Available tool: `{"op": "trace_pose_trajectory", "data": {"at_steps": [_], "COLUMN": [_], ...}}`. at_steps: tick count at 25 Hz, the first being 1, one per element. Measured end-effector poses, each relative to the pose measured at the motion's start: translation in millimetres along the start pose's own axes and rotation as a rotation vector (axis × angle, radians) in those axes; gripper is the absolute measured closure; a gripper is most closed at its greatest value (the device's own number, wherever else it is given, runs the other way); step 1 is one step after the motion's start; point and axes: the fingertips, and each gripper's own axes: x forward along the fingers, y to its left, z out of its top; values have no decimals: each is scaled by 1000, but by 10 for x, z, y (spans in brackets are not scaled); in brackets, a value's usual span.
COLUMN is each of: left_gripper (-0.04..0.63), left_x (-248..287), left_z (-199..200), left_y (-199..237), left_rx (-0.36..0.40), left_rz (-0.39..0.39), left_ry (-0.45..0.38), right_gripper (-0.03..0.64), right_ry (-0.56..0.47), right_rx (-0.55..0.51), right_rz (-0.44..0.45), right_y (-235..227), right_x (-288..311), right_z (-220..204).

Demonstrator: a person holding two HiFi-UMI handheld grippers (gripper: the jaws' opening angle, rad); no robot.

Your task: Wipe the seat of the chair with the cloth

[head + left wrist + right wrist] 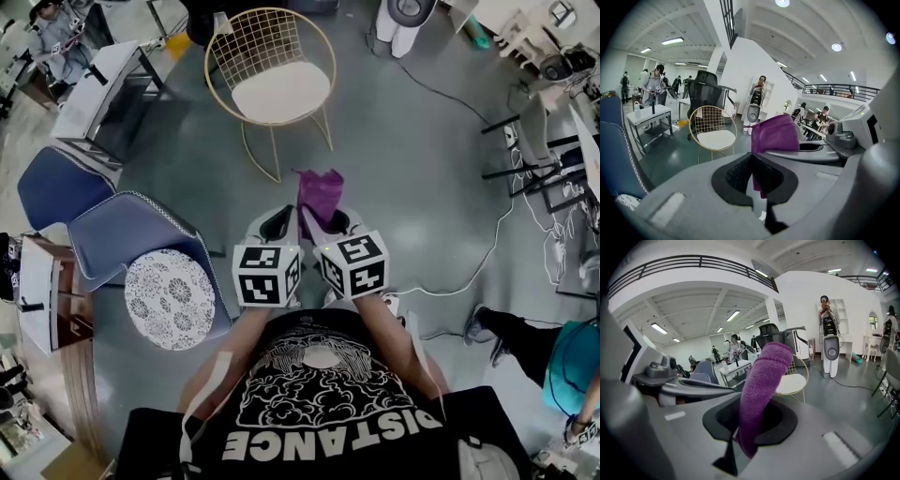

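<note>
The gold wire chair (274, 75) with a white seat pad (281, 91) stands on the grey floor ahead of me, well beyond both grippers. It also shows in the left gripper view (714, 137) and the right gripper view (793, 383). My right gripper (336, 223) is shut on a purple cloth (321, 192), which sticks up and forward out of its jaws (761, 380). My left gripper (274, 225) sits close beside it, shut with nothing in it. In its own view the cloth (776, 133) hangs just past its jaws, on the right gripper.
A blue chair with a patterned round cushion (169, 298) stands close at my left, with a second blue chair (56, 186) behind it. A white table (94, 80) is at far left. A cable (469, 272) runs over the floor at right, near a person's legs (516, 333).
</note>
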Motion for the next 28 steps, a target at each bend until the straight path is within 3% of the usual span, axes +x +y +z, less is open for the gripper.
{"op": "trace_pose_trajectory", "data": {"at_steps": [6,16,28], "left_gripper": [603,603,603], "left_x": [59,373,1259], "left_z": [95,259,618], "left_y": [355,307,551], "left_rx": [-12,-9,-58], "left_rz": [-13,-32,59], "left_ry": [9,14,54], "right_gripper": [557,557,557], "right_ry": [11,3,39], "right_rx": [-6,6,33], "right_rz": [-16,-39,54], "right_y": [108,-212,-986], "right_x": [301,384,1020], "right_z": [87,231,524]}}
